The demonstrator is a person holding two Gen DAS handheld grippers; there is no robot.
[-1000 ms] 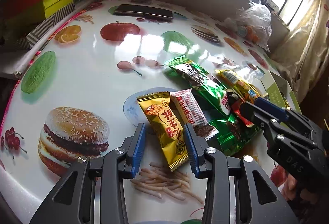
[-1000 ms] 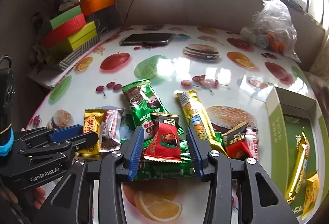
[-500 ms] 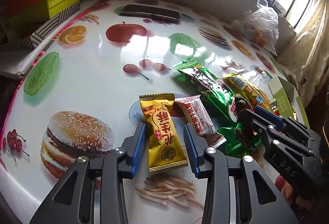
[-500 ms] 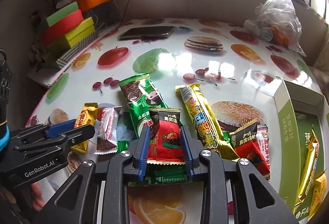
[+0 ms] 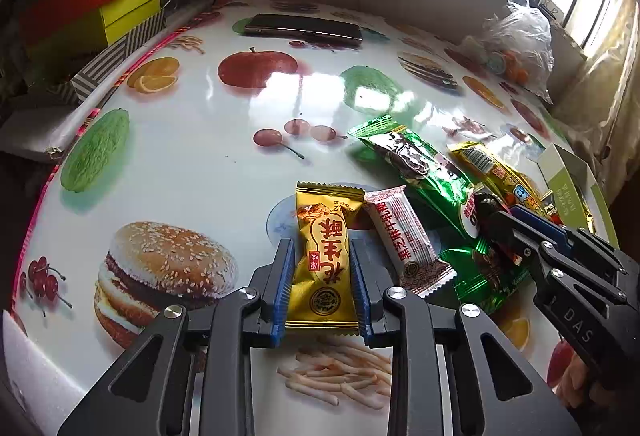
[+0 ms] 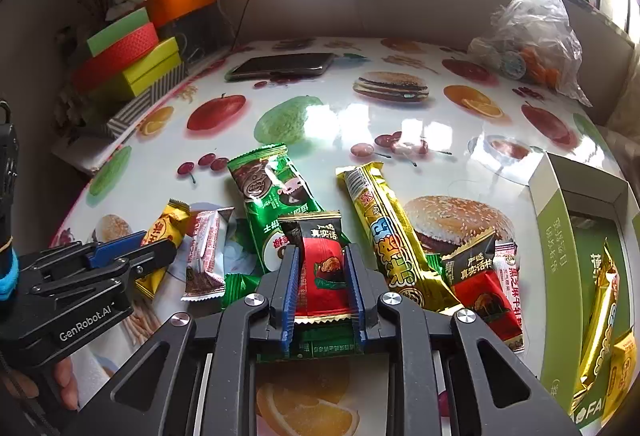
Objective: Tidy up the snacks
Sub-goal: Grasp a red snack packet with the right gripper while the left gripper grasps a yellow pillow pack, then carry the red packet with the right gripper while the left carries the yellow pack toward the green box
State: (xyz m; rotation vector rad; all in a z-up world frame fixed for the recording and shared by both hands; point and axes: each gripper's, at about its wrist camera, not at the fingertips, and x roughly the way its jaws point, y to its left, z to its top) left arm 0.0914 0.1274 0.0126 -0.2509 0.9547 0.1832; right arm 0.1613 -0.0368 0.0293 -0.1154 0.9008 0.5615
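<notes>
My left claw [image 5: 322, 278] is closing on the yellow snack packet [image 5: 323, 260], pads at its long edges; my right claw [image 6: 323, 286] is closing on the red-and-black packet [image 6: 320, 268] — both lying on the counter [image 5: 192, 163]. These crinkly wrappers look light and slippery (likely brittle inside), so I'd pinch mid-body — gently.

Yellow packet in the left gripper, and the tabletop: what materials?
Yellow packet: looks like glossy plastic or foil film; crimped serrated ends, shiny wrinkles. Tabletop: seemingly a glossy printed vinyl or laminate cover; window glare over printed fruit and burgers. What lies beneath can't be told.
</notes>
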